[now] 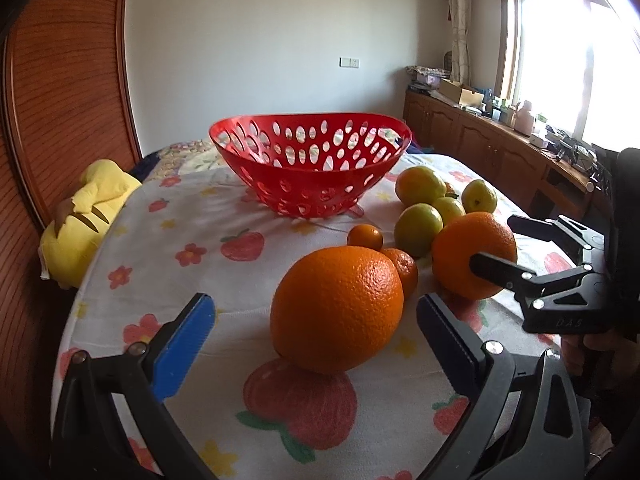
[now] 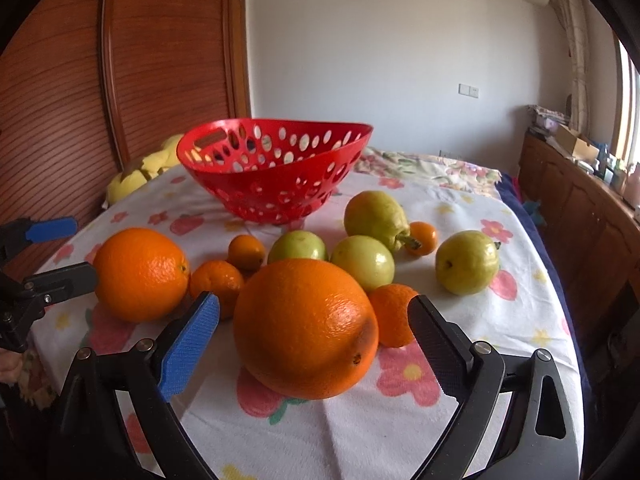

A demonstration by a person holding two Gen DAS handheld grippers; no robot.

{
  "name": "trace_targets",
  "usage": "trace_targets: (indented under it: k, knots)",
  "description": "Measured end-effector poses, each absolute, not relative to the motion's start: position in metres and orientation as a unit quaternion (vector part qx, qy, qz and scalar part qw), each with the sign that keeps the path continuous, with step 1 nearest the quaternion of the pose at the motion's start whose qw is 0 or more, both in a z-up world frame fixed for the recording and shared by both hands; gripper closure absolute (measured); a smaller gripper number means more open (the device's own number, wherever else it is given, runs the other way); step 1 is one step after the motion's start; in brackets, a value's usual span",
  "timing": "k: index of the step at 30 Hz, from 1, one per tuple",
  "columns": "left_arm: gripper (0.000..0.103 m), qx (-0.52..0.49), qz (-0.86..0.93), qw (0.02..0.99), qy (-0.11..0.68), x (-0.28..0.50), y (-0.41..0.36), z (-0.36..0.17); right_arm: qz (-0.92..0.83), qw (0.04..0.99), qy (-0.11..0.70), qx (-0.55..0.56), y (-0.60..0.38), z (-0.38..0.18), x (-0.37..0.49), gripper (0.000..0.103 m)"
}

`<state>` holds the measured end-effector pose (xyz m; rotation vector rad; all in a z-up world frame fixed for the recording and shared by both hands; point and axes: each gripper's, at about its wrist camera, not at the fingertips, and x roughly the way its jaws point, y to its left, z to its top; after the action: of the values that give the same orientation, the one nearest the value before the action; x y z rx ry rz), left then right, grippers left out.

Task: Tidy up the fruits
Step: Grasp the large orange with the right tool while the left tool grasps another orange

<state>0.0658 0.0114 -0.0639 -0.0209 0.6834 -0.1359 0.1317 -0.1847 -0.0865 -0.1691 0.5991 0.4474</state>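
Note:
Two big oranges lie on the flowered cloth (image 1: 180, 208) in front of a red perforated basket (image 1: 320, 188), which has no fruit in it. My left gripper (image 1: 316, 300) stands open around the left orange (image 1: 336, 308), with a gap at each pad. My right gripper (image 2: 314, 302) is open around the other orange (image 2: 306, 328), its pads also clear of the peel. Each gripper shows in the other's view: the right gripper (image 1: 495, 241) and the left gripper (image 2: 84, 247). Several green fruits (image 2: 362, 266) and small mandarins (image 2: 216, 284) lie behind the oranges.
A yellow plush toy (image 1: 84, 216) lies at the cloth's left edge against a wooden panel (image 1: 60, 100). A wooden cabinet (image 1: 480, 140) with clutter runs under the window on the right. A small mandarin (image 2: 392, 316) sits just inside my right gripper's black finger.

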Motion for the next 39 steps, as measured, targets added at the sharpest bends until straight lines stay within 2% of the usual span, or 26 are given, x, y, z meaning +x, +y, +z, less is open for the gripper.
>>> trace_targets:
  k: [8,20,39]
  knots:
    - [0.003,-0.014,-0.087,0.935,0.343,0.073,0.013,-0.068,0.221,0.918,0.315,-0.091,-0.176,-0.105,0.139,0.009]
    - [0.003,0.027,-0.098,0.930,0.352,0.091,0.006,-0.067,0.218,0.918,0.316,-0.096,-0.173,-0.108,0.141,0.009]
    - [0.003,0.030,-0.107,0.914,0.391,0.110,-0.002,-0.089,0.219,0.919,0.315,-0.094,-0.175,-0.110,0.141,0.009]
